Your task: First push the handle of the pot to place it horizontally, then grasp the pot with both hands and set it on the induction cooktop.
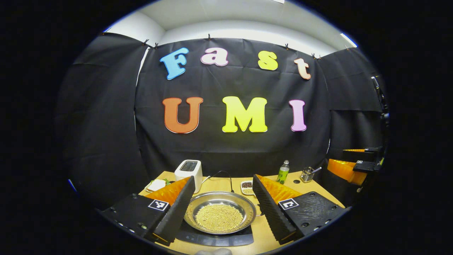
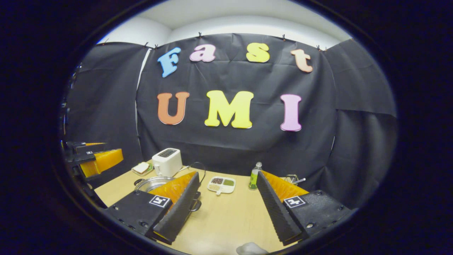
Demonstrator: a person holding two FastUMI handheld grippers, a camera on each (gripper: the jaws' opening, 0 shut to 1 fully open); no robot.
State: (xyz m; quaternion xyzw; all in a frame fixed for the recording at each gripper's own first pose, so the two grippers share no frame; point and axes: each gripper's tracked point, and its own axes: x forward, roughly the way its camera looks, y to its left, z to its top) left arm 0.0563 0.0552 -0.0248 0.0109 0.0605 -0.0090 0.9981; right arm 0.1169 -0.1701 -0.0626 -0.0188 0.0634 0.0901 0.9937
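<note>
I see the wooden table [image 1: 311,186] running from the booth wall toward me, its near edge under both grippers. On it, in the left gripper view, the black induction cooktop [image 1: 216,239] lies close to the near edge, and the steel pot [image 1: 220,212], full of small yellow beans, sits on the cooktop between my left gripper's [image 1: 224,203] fingers without touching either. Those fingers stand wide apart and hold nothing. The pot's small loop handle [image 1: 260,209] points toward the right finger and lies level.

In the right gripper view my right gripper [image 2: 228,198] is also spread wide and empty, over bare tabletop with free room ahead of it. The pot's rim [image 2: 150,183] peeks out behind its left finger.

Along the far edge stand a white toaster [image 1: 189,170], a plate of bread [image 1: 155,185] beside it, a divided dish of grains [image 2: 221,184], a green bottle [image 1: 283,171] and a glass cup with a utensil [image 1: 308,174]. The toaster's cord [image 1: 221,174] loops just behind the pot.
</note>
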